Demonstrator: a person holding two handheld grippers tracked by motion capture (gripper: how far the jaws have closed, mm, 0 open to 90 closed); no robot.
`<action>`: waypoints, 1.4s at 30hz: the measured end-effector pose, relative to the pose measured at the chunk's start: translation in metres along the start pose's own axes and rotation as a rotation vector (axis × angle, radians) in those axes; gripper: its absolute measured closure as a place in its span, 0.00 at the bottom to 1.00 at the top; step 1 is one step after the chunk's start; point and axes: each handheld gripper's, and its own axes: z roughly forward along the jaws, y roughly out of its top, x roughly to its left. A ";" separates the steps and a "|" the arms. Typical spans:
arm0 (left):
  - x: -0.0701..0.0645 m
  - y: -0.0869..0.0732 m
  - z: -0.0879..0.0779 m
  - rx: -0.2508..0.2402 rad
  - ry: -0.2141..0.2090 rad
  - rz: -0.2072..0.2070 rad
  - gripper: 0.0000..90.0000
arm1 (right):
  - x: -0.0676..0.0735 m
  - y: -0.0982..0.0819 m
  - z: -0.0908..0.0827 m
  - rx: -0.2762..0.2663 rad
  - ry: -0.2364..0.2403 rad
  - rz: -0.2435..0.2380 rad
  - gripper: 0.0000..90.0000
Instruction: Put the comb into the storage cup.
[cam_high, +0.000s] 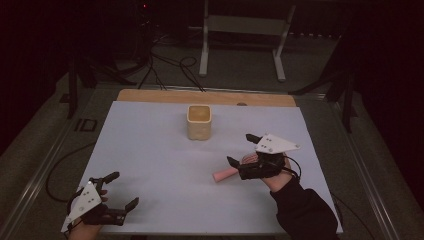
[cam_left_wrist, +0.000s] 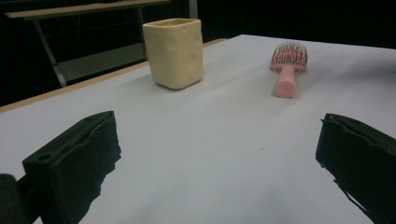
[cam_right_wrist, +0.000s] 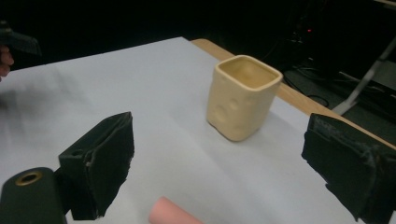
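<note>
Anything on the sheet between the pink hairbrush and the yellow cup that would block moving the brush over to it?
Nothing visible. The white sheet lies bare between the hairbrush and the cup. The right gripper sits open over the brush; the left gripper is off at the near corner.

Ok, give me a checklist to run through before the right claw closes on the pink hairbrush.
1. Right claw open: ok, jaws spread wide in the right gripper view.
2. Hairbrush lying flat on the white table cover: ok.
3. Handle between the jaws: ok, its pink end lies in the gap, untouched.
4. Jaws low enough to grip: cannot tell.
5. Cream cup out of the way: ok, upright, apart from the brush.
6. Left claw clear: ok, open, at the near left corner.
</note>
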 end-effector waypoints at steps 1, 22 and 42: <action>0.000 0.000 0.000 0.000 0.000 0.000 0.00 | 0.000 0.000 0.000 0.000 0.000 0.000 0.10; -0.001 0.000 0.001 0.002 -0.010 0.006 0.00 | 0.006 -0.036 0.064 0.146 0.088 0.031 0.15; 0.000 0.000 0.001 0.007 -0.017 0.009 0.00 | 0.007 -0.061 0.095 0.275 0.110 0.049 0.53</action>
